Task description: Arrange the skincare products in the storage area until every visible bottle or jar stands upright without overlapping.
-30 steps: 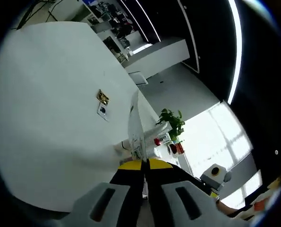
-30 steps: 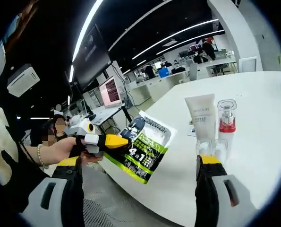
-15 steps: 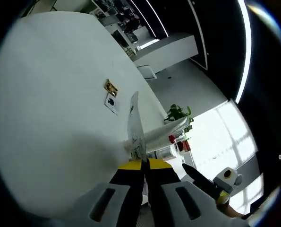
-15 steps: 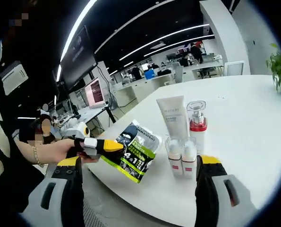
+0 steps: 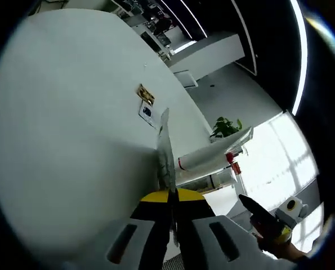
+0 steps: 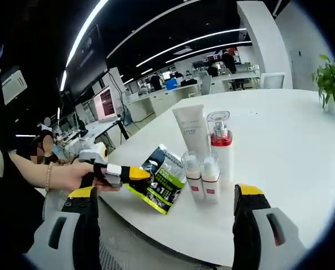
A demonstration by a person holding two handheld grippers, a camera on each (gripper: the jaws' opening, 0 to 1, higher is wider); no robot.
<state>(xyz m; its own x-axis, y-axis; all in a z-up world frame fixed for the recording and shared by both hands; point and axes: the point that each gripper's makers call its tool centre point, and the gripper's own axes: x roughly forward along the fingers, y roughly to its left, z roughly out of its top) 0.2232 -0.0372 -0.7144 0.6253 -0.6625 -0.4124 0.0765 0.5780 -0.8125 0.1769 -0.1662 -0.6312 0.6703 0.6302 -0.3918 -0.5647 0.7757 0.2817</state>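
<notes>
My left gripper [image 6: 138, 173] is shut on a black-and-green pouch [image 6: 162, 179], holding it at the white table's [image 6: 280, 129] near edge, just left of two small bottles [image 6: 201, 175]. Behind these stand a white tube [image 6: 191, 130] and a clear pump bottle with a red collar [image 6: 219, 138], all upright. In the left gripper view the pouch [image 5: 166, 154] shows edge-on between my shut left gripper [image 5: 172, 197], with the tube [image 5: 209, 154] and pump bottle [image 5: 230, 159] beyond it. My right gripper [image 6: 163, 192] is open, jaws wide apart, holding nothing.
Two small cards [image 5: 147, 102] lie farther along the table [image 5: 71, 112]. A potted plant [image 6: 330, 84] stands at the table's far right. A person's hand [image 6: 66, 175] holds the left gripper. The right gripper [image 5: 268, 222] shows off the table edge. Desks and monitors lie behind.
The left gripper has brought the pouch lower and closer to the small bottles at the table edge. Both views have shifted with the hands; the bottles have stayed upright.
</notes>
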